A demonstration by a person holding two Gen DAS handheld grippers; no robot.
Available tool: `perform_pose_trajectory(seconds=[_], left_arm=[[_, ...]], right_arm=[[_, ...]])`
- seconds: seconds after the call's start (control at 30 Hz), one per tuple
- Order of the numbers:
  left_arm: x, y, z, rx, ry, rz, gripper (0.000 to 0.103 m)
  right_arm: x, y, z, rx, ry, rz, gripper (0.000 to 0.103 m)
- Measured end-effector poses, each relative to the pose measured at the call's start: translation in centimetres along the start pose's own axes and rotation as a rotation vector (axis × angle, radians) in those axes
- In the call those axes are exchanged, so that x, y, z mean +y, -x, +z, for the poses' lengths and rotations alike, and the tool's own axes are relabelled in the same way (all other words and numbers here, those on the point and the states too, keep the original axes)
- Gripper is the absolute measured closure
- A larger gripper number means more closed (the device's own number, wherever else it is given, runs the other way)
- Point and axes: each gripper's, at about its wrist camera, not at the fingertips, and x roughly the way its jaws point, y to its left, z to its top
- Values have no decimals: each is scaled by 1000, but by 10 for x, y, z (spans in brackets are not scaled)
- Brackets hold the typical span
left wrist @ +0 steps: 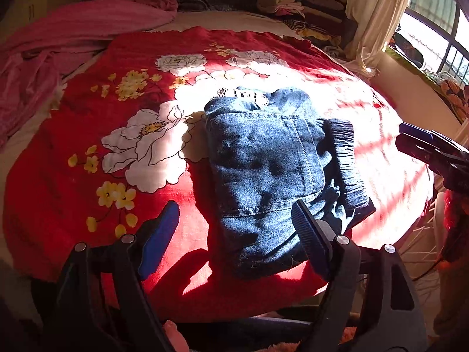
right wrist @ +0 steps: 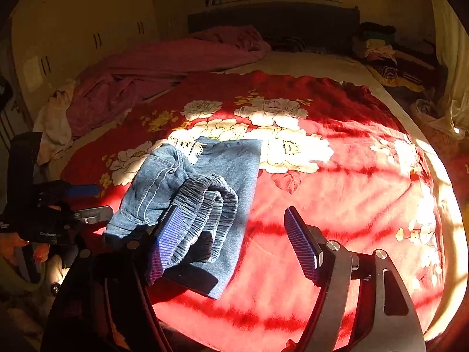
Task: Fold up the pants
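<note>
The blue denim pants [left wrist: 263, 161] lie folded in a compact bundle on the red floral blanket [left wrist: 88, 135], elastic waistband [left wrist: 346, 161] on the right side. My left gripper [left wrist: 234, 234] is open and empty just in front of the bundle, its right finger over the near edge. In the right wrist view the pants [right wrist: 190, 193] lie left of centre, with the waistband [right wrist: 211, 205] on top. My right gripper [right wrist: 234, 243] is open and empty, its left finger beside the waistband. The right gripper also shows in the left wrist view [left wrist: 422, 146], the left gripper in the right wrist view [right wrist: 67, 205].
A pink blanket [left wrist: 73, 35] is heaped at the bed's far left. A pile of clothes [left wrist: 299, 8] sits at the headboard by a cream curtain [left wrist: 375, 14]. A window [left wrist: 439, 38] is on the right. Wardrobe doors [right wrist: 88, 29] stand beyond the bed.
</note>
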Motion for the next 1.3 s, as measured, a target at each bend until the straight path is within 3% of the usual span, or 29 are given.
perform_pose_trajectory(seconds=[0.5,0.83,0.93,0.97,1.0,1.03,1.17,1.3], left_arm=[[9,-52,7,54,81,-11,21],[13,-66,14,39,113,-40,16],[12,-70,17,35,119,-39,16],[12,-72,18,34,121,-40,17],[11,-73,19,31,123,-43,18],[10,-73,19,28,124,-55,27],[2,-72,22,23,124,-113,68],[-11,-57,27,-9,79,-85,82]], right_arm=[[-10,-74,-23,171,-102,53,33],[1,-99,-17,173,-71,49,35],[6,-106,-15,173,-65,79,46],[9,-107,-14,174,-54,93,58],[13,-108,-13,173,-33,86,62],[15,-107,-12,169,-20,86,63],[16,-96,-12,118,-21,95,79],[21,-81,-11,64,-18,105,91]])
